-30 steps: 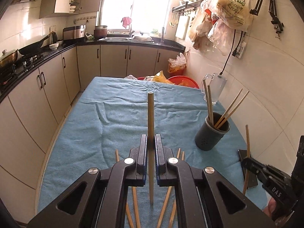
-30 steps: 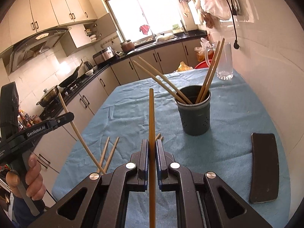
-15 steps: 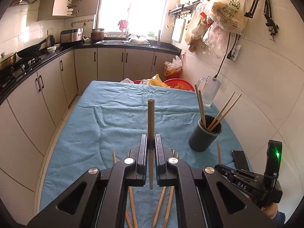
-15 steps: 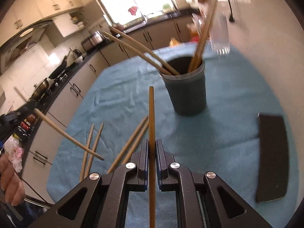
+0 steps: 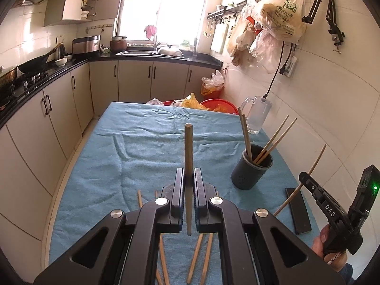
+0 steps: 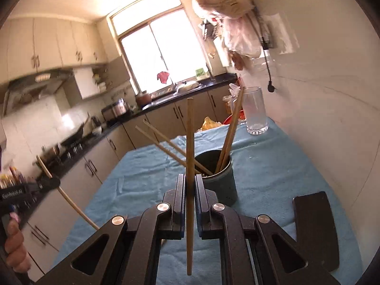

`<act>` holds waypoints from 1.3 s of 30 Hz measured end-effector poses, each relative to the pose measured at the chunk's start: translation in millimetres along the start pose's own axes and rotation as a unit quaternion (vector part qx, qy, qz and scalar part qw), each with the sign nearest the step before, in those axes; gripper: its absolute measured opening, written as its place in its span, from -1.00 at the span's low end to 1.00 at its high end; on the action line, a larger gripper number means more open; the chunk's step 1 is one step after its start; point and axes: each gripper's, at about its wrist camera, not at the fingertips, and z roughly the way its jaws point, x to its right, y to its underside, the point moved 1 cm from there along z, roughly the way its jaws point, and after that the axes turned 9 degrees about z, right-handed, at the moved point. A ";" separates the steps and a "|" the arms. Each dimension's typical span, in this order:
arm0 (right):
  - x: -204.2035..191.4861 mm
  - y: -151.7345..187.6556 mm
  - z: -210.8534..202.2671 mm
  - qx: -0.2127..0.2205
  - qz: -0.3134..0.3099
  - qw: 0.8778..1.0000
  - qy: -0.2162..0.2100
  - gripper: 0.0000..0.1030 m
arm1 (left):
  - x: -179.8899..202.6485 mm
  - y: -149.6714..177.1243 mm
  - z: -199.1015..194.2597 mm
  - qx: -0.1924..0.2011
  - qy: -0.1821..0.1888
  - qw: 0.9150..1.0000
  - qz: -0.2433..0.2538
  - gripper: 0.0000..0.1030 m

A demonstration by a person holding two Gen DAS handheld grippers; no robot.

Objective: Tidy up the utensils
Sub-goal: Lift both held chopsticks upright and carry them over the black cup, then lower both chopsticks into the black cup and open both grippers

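Observation:
My left gripper is shut on a wooden chopstick and holds it upright above the blue cloth. My right gripper is shut on another chopstick, just in front of the dark grey utensil holder. The holder holds several chopsticks and stands at the right of the table. Several loose chopsticks lie on the cloth under my left gripper. The right gripper also shows in the left wrist view, at the lower right, with its chopstick slanted.
A blue cloth covers the table. A black flat object lies near the right edge, also in the right wrist view. A glass mug stands at the far right corner. Kitchen cabinets run along the left.
My right gripper has tilted up and closed in on the holder with its chopstick. My left gripper has drawn back a little with its chopstick still held.

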 end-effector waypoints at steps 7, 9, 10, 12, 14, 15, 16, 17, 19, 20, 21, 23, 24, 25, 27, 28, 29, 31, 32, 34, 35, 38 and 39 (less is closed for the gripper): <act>4.5 0.7 -1.2 -0.011 0.006 1.000 0.006 -0.86 | 8.5 -6.8 -3.5 0.005 0.008 1.000 0.010 -0.88; 6.3 -5.7 -4.6 -0.008 0.011 1.000 0.000 -0.85 | 13.3 -11.6 -6.2 0.008 0.013 1.000 0.015 -0.88; 7.3 -10.2 -6.1 -0.005 0.013 1.000 -0.002 -0.86 | 15.7 -14.2 -7.6 0.010 0.016 1.000 0.016 -0.88; 8.1 -15.3 -10.7 0.005 0.013 1.000 0.000 -0.85 | 20.6 -20.0 -8.6 0.010 0.023 1.000 0.019 -0.88; 8.8 -21.8 -15.4 0.011 0.014 1.000 -0.003 -0.85 | 25.4 -26.1 -8.9 0.009 0.029 0.999 0.019 -0.88; 8.7 -26.5 -16.8 0.015 0.014 1.000 -0.004 -0.86 | 29.8 -30.1 -9.3 0.010 0.035 0.999 0.021 -0.88; 9.4 -31.0 -18.8 0.020 0.015 1.000 -0.002 -0.86 | 32.4 -33.1 -9.4 0.011 0.038 0.999 0.022 -0.88; 10.1 -33.9 -20.0 0.024 0.016 1.000 -0.002 -0.86 | 35.9 -36.5 -9.9 0.013 0.040 0.999 0.024 -0.88; 11.7 -43.1 -23.1 0.033 0.021 0.999 -0.003 -0.86 | 44.5 -44.6 -10.9 0.016 0.050 0.998 0.030 -0.88; 11.9 -47.3 -24.1 0.035 0.022 0.999 -0.003 -0.85 | 49.8 -50.7 -11.6 0.017 0.055 0.998 0.032 -0.88; 12.8 -52.8 -24.8 0.039 0.025 0.999 -0.001 -0.85 | 53.4 -55.9 -11.9 0.020 0.058 0.998 0.033 -0.88; 14.3 -62.3 -26.8 0.044 0.030 0.999 0.000 -0.85 | 61.0 -66.1 -13.9 0.027 0.065 0.997 0.038 -0.88; 14.4 -68.0 -27.6 0.048 0.033 0.998 -0.001 -0.85 | 65.3 -72.1 -14.6 0.031 0.069 0.996 0.040 -0.88; 14.0 -73.4 -28.6 0.054 0.035 0.998 0.000 -0.86 | 69.5 -78.9 -14.5 0.035 0.073 0.996 0.040 -0.88; 13.6 -82.2 -30.8 0.064 0.039 0.997 0.002 -0.86 | 77.3 -91.5 -12.1 0.039 0.082 0.995 0.040 -0.88; 13.5 -86.2 -31.6 0.070 0.043 0.997 0.003 -0.86 | 80.6 -97.1 -10.4 0.041 0.084 0.995 0.040 -0.88; 14.6 -91.4 -32.0 0.076 0.050 0.996 0.005 -0.86 | 83.7 -102.9 -8.1 0.043 0.086 0.995 0.040 -0.88; 17.0 -101.1 -30.5 0.083 0.064 0.995 0.005 -0.85 | 90.5 -112.2 -3.9 0.046 0.091 0.994 0.045 -0.88; 17.9 -106.1 -29.3 0.087 0.070 0.994 0.005 -0.85 | 93.8 -116.5 -2.1 0.049 0.092 0.994 0.046 -0.88; 19.0 -116.5 -25.8 0.098 0.078 0.992 0.009 -0.85 | 100.4 -126.6 5.4 0.049 0.095 0.993 0.048 -0.88; 19.3 -119.6 -24.0 0.100 0.080 0.992 0.011 -0.85 | 102.6 -130.3 9.2 0.048 0.098 0.993 0.047 -0.88; 24.6 -130.7 -14.4 0.104 0.095 0.990 0.014 -0.85 | 104.7 -142.5 21.6 0.048 0.099 0.993 0.043 -0.88; 26.8 -133.9 -10.6 0.103 0.100 0.990 0.014 -0.85 | 105.5 -146.9 26.2 0.047 0.101 0.993 0.042 -0.88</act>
